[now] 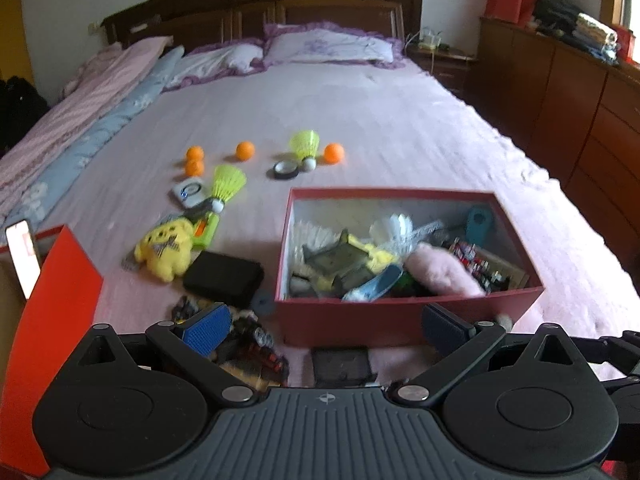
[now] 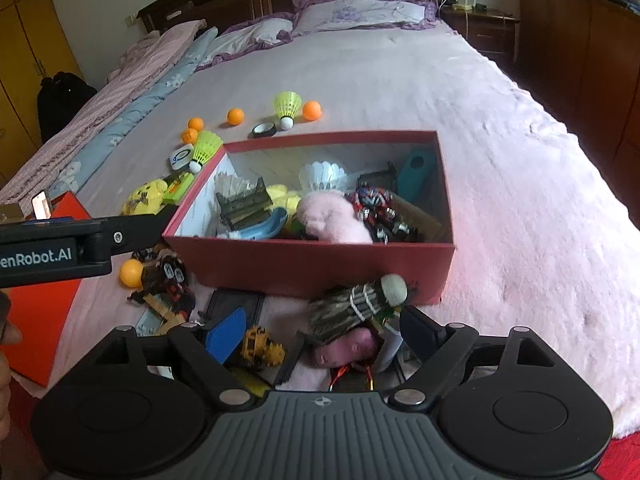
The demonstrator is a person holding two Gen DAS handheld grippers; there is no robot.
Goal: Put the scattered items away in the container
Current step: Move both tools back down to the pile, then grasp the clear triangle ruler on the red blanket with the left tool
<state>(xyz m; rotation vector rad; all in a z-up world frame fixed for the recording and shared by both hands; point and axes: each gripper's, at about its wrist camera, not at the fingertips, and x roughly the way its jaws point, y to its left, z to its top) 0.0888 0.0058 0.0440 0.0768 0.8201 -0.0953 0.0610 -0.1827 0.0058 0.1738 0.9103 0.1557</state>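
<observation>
Both grippers hung low over the near edge of the bed [image 2: 500,128], pointed toward the headboard. The left gripper [image 1: 324,330] had its blue ribbed pads spread wide, gripping nothing, a heap of small toys just beneath. The right gripper [image 2: 324,330] was just as wide and empty, poised over a dark, bound shuttlecock [image 2: 356,300] lying against the red cardboard box [image 2: 312,264]. That box sat on the fuzzy pink spread, crammed with things. Beyond it lay smooth orange balls [image 1: 245,150], neon shuttlecocks [image 1: 228,182] and a yellow plush toy [image 1: 164,250].
</observation>
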